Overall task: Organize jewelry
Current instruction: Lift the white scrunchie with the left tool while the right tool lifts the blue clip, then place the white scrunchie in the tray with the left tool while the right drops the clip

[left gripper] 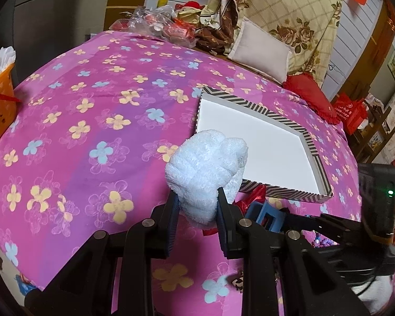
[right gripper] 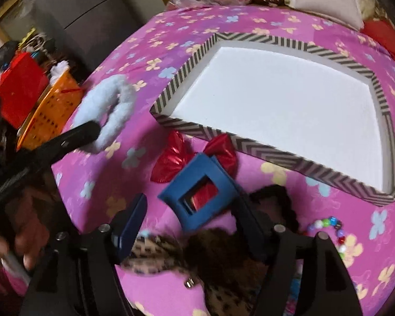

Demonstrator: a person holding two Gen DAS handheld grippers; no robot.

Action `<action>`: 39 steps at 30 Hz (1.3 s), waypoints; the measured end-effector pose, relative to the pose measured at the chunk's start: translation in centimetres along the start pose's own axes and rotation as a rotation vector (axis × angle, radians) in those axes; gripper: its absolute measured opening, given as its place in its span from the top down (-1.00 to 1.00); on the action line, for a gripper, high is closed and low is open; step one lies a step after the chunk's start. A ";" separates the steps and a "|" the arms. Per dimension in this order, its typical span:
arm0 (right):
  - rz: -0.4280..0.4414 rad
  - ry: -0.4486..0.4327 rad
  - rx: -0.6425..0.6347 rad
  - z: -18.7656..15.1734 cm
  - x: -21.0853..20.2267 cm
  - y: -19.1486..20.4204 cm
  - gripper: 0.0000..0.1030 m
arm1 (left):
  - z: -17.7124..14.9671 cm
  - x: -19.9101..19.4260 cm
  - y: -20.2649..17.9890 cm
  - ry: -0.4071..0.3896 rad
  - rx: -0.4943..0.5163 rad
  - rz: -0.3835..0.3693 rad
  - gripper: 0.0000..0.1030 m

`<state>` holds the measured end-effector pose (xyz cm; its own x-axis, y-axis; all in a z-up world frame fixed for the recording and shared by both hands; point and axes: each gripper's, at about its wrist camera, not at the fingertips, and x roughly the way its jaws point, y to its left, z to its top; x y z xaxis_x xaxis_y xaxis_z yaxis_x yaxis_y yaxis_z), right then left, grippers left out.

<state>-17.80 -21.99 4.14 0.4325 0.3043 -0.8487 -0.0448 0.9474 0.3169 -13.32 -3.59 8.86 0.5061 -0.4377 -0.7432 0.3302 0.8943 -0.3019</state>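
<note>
Left claw (left gripper: 196,205): clamped on a fluffy pale-blue scrunchie (left gripper: 206,173), lifted above the pink flowered bedspread (left gripper: 92,110).

Right claw (right gripper: 192,218): jaws wide apart, pads not pressing; a blue rectangular plastic hair clip (right gripper: 200,189) sits between them over a shiny red bow (right gripper: 171,158).

Shallow white tray with a striped rim (right gripper: 276,110): lies just beyond the bow, on the bed.

Multicoloured bead bracelet (right gripper: 329,226): lies near the tray's front corner.

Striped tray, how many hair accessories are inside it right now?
0. The striped tray is bare inside. The fluffy blue scrunchie is in the left gripper; the blue claw clip and red bow lie before it.
</note>
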 end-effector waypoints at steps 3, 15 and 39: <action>-0.057 -0.034 0.015 0.3 0.9 0.3 -0.53 | -0.1 0.0 0.2 0.002 -0.005 -0.001 0.57; -0.047 -0.092 -0.102 -0.2 -1.3 1.0 -0.13 | 0.1 0.2 -0.7 0.004 0.006 -0.028 0.57; -0.056 -0.133 0.020 16.1 0.9 -7.6 -0.09 | 4.6 8.4 -5.0 0.052 -0.007 -0.013 0.57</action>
<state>-2.59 -30.48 7.84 0.5495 0.2336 -0.8022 0.0004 0.9601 0.2798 -7.06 -12.21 6.92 0.4595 -0.4443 -0.7691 0.3307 0.8892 -0.3161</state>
